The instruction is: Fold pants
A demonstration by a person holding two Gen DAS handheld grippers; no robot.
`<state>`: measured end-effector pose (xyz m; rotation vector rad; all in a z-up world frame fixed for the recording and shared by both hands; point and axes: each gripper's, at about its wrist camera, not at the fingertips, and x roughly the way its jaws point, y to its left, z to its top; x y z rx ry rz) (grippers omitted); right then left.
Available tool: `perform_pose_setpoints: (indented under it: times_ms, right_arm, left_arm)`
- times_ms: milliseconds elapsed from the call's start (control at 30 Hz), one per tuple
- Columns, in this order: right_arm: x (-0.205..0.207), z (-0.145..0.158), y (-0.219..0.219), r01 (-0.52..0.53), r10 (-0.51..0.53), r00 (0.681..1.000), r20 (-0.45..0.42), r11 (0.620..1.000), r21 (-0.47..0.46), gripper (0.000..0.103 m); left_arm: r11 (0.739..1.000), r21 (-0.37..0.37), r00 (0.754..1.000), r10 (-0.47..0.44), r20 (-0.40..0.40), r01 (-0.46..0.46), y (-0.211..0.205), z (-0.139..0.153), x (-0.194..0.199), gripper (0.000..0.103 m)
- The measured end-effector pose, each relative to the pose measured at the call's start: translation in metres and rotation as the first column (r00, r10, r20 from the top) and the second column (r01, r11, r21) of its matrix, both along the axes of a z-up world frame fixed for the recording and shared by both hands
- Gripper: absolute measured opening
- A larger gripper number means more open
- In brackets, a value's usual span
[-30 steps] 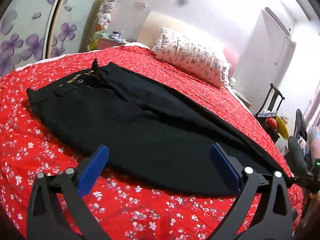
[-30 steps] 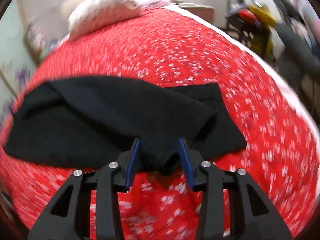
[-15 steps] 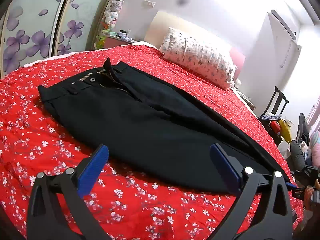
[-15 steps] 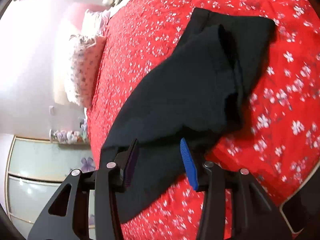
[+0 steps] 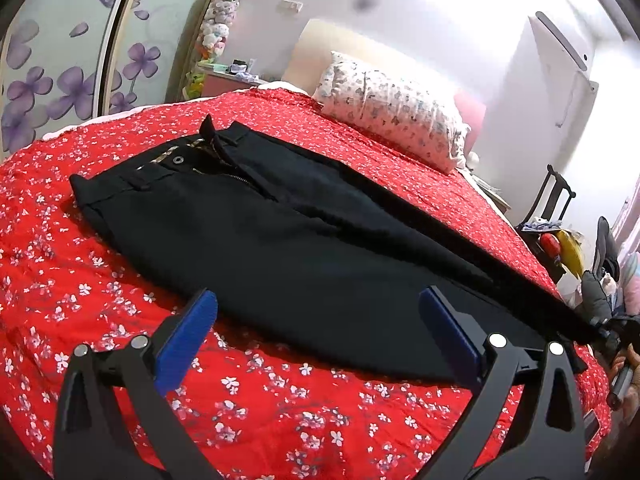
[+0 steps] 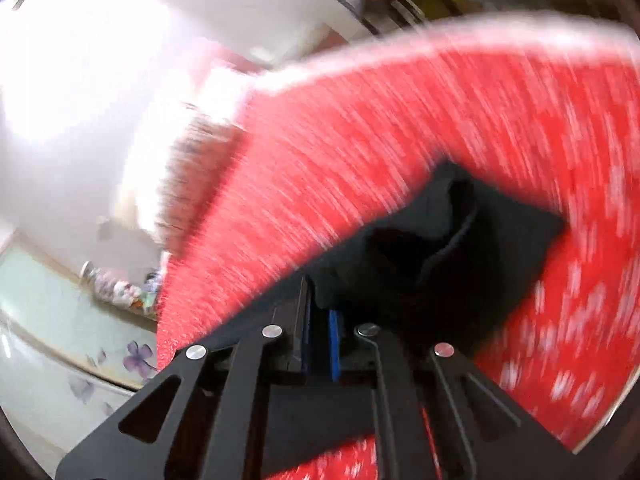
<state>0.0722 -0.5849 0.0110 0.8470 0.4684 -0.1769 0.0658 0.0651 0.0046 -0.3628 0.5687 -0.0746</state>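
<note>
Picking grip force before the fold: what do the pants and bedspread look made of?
Pants: black woven cloth, matte, probably cotton twill or a blend; metal button and zipper at the open waist, and it drapes limply. Bedspread: thin red printed fabric with white flowers, likely cotton; it creases softly.

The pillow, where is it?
In the left wrist view, the pillow lies at the bed's far end, upper right, beyond the black pants on the red bedspread.

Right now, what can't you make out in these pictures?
- Right wrist view: motion blur smears the bedspread and room.
- Right gripper: shut; whether the pants are pinched is unclear, dark on dark.
- Left wrist view: pants hem hidden behind the open left gripper.
</note>
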Motion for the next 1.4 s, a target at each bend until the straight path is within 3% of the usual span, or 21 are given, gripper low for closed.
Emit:
perform_pose_setpoints:
  times_ms: [33,100,200,300,400,500,567,633,733,800,967,1167,1267,1367,1400]
  right_arm:
    - [-0.002,-0.001,-0.001,0.001,-0.001,1.0,-0.003,0.999,-0.033,0.007]
    - [-0.003,-0.021,-0.007,0.006,-0.011,0.994,-0.113,0.999,-0.044,0.007]
    - [-0.004,-0.07,-0.011,0.04,-0.014,0.957,-0.29,0.996,0.084,0.007]
    - [-0.008,-0.074,-0.006,0.042,-0.016,0.954,-0.299,0.996,0.081,0.009]
    - [-0.014,-0.062,-0.002,0.061,-0.023,0.937,-0.348,0.993,0.099,0.028]
    - [-0.033,-0.043,0.007,0.134,-0.089,0.934,-0.346,0.985,0.108,0.06]
    - [-0.042,-0.03,0.023,0.098,-0.063,0.972,-0.228,0.985,0.145,0.059]
    - [-0.035,-0.028,0.045,0.003,0.027,0.991,-0.128,0.974,0.227,0.054]
    - [-0.006,-0.049,0.071,-0.091,0.135,0.987,-0.087,0.918,0.386,0.048]
    - [0.011,-0.063,0.082,-0.1,0.154,0.984,-0.093,0.897,0.43,0.046]
    - [0.045,-0.081,0.1,-0.081,0.163,0.975,-0.151,0.894,0.441,0.043]
    - [0.05,-0.083,0.103,0.022,0.055,0.979,-0.197,0.929,0.37,0.041]
    - [0.048,-0.089,0.103,0.065,0.016,0.978,-0.21,0.926,0.373,0.035]
    - [0.043,-0.089,0.097,0.092,-0.032,0.982,-0.186,0.941,0.325,0.01]
    - [0.042,-0.091,0.095,0.094,-0.037,0.984,-0.175,0.939,0.331,0.007]
  left_arm:
    - [1.0,0.001,1.0,-0.001,0.002,0.001,-0.001,0.001,0.0,0.101]
    - [1.0,0.001,1.0,-0.004,0.006,0.004,-0.001,0.001,0.0,0.101]
    - [1.0,-0.012,1.0,-0.018,0.001,0.018,-0.003,0.001,0.001,0.101]
    - [0.999,-0.013,0.999,-0.032,0.002,0.032,-0.005,0.001,-0.001,0.101]
    - [0.999,-0.004,0.999,-0.04,0.012,0.04,-0.006,0.003,-0.004,0.101]
    - [0.999,-0.02,0.999,-0.038,0.014,0.038,-0.004,0.004,-0.005,0.101]
    - [0.998,-0.04,0.999,-0.038,0.013,0.038,-0.003,0.005,-0.005,0.101]
    - [0.998,-0.052,0.999,-0.041,0.014,0.042,-0.003,0.005,-0.005,0.101]
    - [0.998,-0.035,0.998,-0.055,0.018,0.056,-0.006,0.005,-0.006,0.101]
    - [0.998,-0.023,0.998,-0.064,0.02,0.064,-0.008,0.005,-0.006,0.101]
    - [0.997,-0.023,0.997,-0.078,0.024,0.079,-0.011,0.003,-0.006,0.101]
    - [0.992,-0.077,0.995,-0.101,0.004,0.101,-0.011,-0.002,0.001,0.101]
    - [0.987,-0.112,0.994,-0.113,-0.001,0.112,-0.008,-0.006,0.004,0.101]
    - [0.975,-0.189,0.993,-0.12,-0.006,0.116,0.0,-0.007,0.009,0.101]
    - [0.968,-0.22,0.992,-0.125,-0.012,0.119,0.004,-0.004,0.015,0.101]
